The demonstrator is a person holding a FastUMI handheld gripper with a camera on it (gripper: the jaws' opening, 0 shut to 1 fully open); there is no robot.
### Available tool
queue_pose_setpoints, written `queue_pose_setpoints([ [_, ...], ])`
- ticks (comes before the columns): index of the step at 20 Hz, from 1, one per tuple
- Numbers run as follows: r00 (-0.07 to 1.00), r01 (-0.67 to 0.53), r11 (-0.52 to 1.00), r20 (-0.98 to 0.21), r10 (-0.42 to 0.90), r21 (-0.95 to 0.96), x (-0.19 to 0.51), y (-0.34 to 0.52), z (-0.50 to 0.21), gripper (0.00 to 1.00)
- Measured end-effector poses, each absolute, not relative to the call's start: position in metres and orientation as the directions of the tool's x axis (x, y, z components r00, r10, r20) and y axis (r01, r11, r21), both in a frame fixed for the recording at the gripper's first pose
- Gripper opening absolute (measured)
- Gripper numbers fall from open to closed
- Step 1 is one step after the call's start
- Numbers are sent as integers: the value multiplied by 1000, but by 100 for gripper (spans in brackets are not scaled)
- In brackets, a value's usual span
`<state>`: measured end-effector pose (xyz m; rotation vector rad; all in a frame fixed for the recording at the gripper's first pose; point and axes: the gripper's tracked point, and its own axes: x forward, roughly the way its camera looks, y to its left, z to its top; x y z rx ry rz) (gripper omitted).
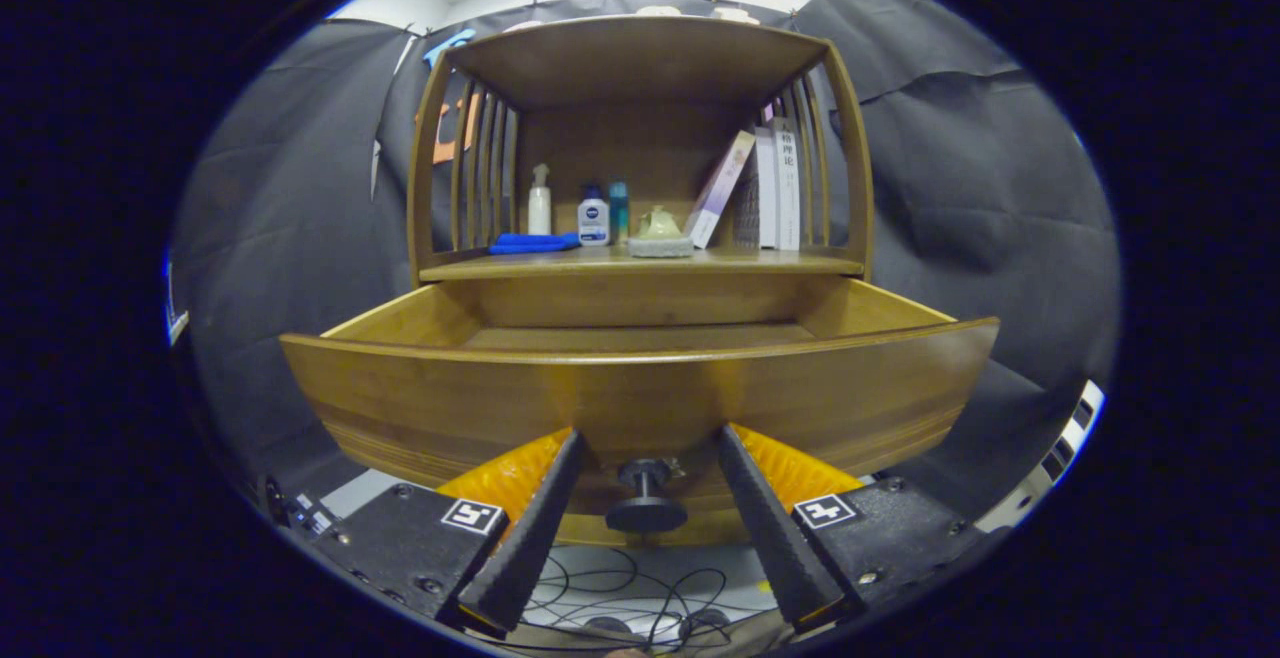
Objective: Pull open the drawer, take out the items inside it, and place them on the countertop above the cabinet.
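Gripper (646, 473): my fingers spread wide, either side of the knob (645, 498), not pressing it, holding nothing.
Drawer (640, 393): pulled out toward me, front panel just ahead of my fingertips; the visible part of its floor looks bare, near part hidden behind the panel.
Countertop (740, 260): above drawer; bottles (593, 215), blue cloth (530, 243), books (775, 188) on it.
Handling: stiff wood drawer, likely slides heavy; small knob is the only hold, narrow stem, pinch behind the cap.
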<state>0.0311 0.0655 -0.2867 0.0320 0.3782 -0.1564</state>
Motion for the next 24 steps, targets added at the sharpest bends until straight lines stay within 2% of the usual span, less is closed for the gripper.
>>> queue_pose_setpoints([
  [3,917,159,987,-371,-150,-7,37,65,-286,91],
  [6,910,160,987,-383,-158,-28,82,62,-284,91],
  [8,918,156,986,-361,-164,-51,94,60,-279,92],
  [9,905,156,986,-391,-166,-56,99,59,-285,92],
  [15,904,151,986,-392,-169,-77,132,55,-286,92],
  [20,908,126,976,-376,-186,-176,171,48,-296,92],
  [24,905,127,975,-381,-189,-182,193,45,-297,95],
])
